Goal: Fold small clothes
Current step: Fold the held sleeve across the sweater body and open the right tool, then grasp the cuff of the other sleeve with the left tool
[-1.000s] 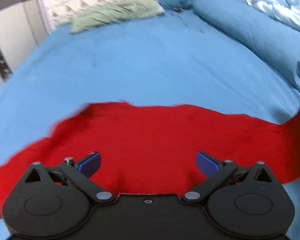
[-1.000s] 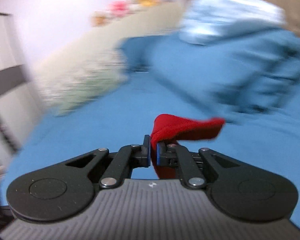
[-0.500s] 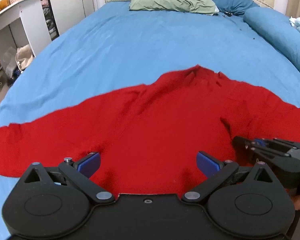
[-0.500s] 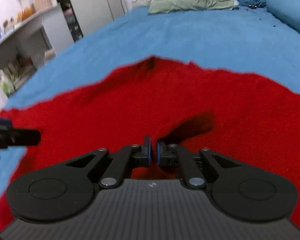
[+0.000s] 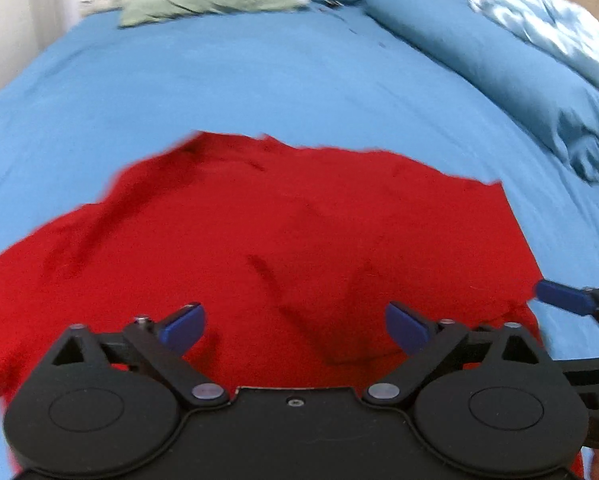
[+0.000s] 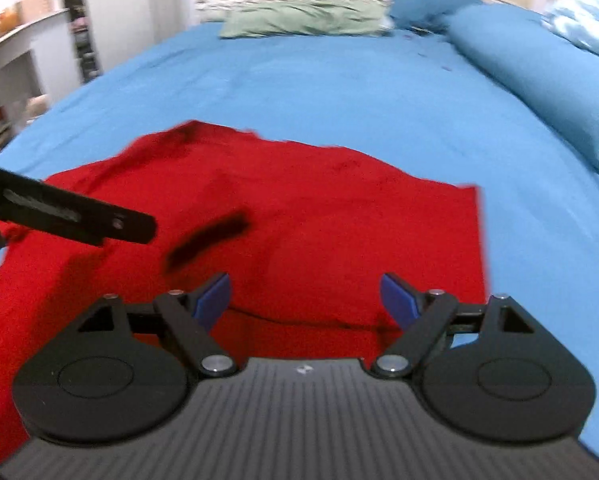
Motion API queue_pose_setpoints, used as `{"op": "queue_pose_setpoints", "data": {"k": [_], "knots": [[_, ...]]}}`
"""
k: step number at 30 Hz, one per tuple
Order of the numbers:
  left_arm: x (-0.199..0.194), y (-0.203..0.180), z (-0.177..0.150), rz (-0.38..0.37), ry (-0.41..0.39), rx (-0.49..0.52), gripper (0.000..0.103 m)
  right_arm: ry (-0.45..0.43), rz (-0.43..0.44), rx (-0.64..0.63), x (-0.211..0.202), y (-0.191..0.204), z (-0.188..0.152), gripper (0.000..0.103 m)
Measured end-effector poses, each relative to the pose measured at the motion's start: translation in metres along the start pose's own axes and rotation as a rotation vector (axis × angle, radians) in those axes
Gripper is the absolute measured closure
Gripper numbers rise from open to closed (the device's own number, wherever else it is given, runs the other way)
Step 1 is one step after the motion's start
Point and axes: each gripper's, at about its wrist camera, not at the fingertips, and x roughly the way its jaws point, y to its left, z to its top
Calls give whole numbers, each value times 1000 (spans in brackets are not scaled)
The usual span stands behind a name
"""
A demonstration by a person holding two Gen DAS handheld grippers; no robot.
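Garment: your red garment [image 5: 283,240] lies spread on the blue bed [image 5: 239,88].
Left gripper [image 5: 295,324]: wide, closing, clamping nothing.
Right gripper [image 6: 305,296]: opening wide, empty.
Right view only: shelves [image 6: 15,52] beside the bed.

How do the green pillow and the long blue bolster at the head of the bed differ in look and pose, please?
The green pillow is pale sage, flat and rumpled, lying across the head of the bed; the blue bolster is plump, rounded and runs lengthwise down the right side. The pillow contrasts with the blue sheet, while the bolster matches it. Both rest on the bed, well beyond the red garment.
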Motion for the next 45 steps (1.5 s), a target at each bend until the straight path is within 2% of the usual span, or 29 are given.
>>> {"op": "queue_pose_setpoints", "data": {"k": [1, 3, 5, 7, 10, 13, 16, 18, 21, 22, 24, 26, 28, 31, 33, 36, 39, 45], "knots": [[11, -5, 0, -11, 11, 9, 16, 3, -20, 15, 1, -7, -1, 5], [31, -12, 0, -15, 28, 18, 35, 16, -50, 42, 4, -20, -7, 5], [39, -10, -1, 11, 25, 8, 45, 23, -76, 67, 6, -31, -12, 5], [35, 2, -2, 29, -7, -60, 46, 26, -97, 93, 6, -39, -17, 5], [24, 35, -7, 60, -47, -224, 45, 24, -124, 133, 4, -51, -24, 5], [17, 62, -20, 67, -40, -352, 46, 37, -144, 176, 10, -57, -26, 5], [17, 68, -29, 25, -39, -366, 47, 47, -147, 206, 12, -61, -28, 5], [20, 63, -30, -1, -52, -350, 43, 53, -143, 205, 14, -60, -28, 5], [25, 57, -28, -6, -70, -355, 45, 60, -139, 186, 16, -58, -28, 5], [29, 58, -26, -1, -75, -365, 48, 63, -138, 180, 18, -57, -28, 5], [27, 58, -23, 10, -80, -374, 91, 67, -137, 167, 21, -54, -28, 5], [17, 63, -18, -9, -97, -397, 92, 70, -143, 141, 24, -50, -26, 5], [-8, 68, -11, 13, -171, -395, 92, 73, -153, 110, 27, -46, -24, 5], [-50, 84, -4, 132, -281, -378, 92, 80, -160, 63, 33, -39, -18, 5], [-69, 101, -7, 215, -325, -380, 92, 82, -152, 24, 38, -32, -15, 5], [-73, 127, -17, 274, -310, -390, 92, 87, -153, -39, 49, -21, -11, 5], [-64, 143, -28, 267, -277, -429, 92, 66, -170, -105, 59, -14, -5, 5], [-59, 139, -35, 248, -276, -400, 92, 24, -266, -148, 71, -22, 9, 9]]}}
